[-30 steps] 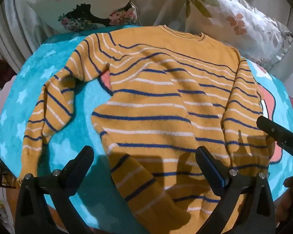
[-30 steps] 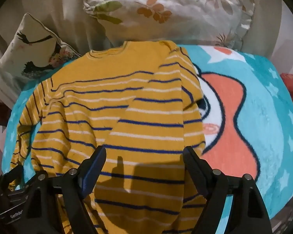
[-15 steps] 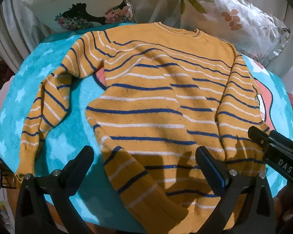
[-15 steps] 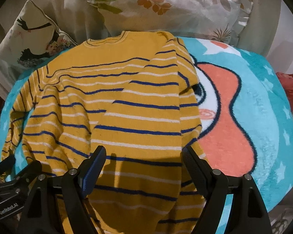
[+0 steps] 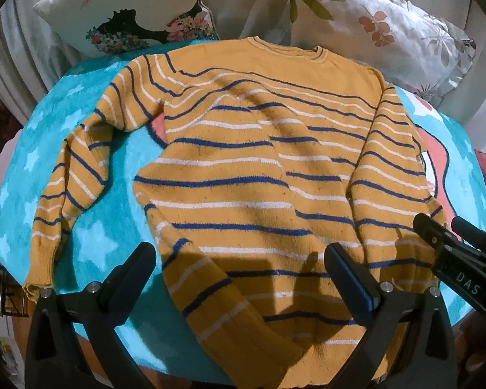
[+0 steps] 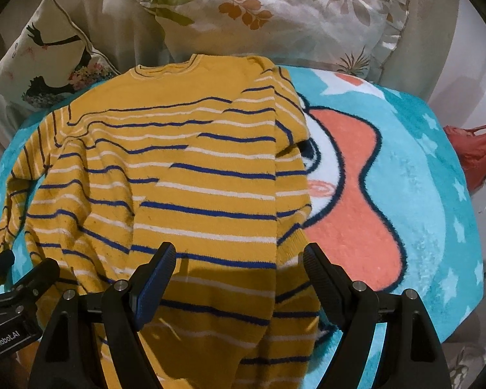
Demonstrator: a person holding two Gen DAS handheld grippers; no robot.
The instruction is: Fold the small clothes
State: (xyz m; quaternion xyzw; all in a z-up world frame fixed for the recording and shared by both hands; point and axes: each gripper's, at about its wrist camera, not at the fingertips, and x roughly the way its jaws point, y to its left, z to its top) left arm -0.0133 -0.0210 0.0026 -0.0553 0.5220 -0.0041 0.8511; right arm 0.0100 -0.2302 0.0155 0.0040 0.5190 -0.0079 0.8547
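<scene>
A mustard-yellow sweater [image 5: 252,175] with blue and white stripes lies face down on a turquoise blanket [image 5: 90,236], collar at the far side. Its left sleeve [image 5: 71,181] lies spread out on the blanket. Its right side is folded over the body, as the right wrist view [image 6: 207,188] shows. My left gripper [image 5: 239,278] is open and empty above the sweater's near hem. My right gripper [image 6: 239,278] is open and empty above the hem's folded side; it also shows in the left wrist view [image 5: 450,243].
Two patterned pillows [image 5: 129,9] [image 6: 269,16] lean at the far edge of the blanket. The blanket's orange cartoon figure [image 6: 350,201] lies right of the sweater. A red bag [image 6: 476,149] sits off the right edge.
Both grippers have drawn back toward the near edge and risen a little, so the sweater looks farther and more of the blanket shows. The sweater has not moved.
</scene>
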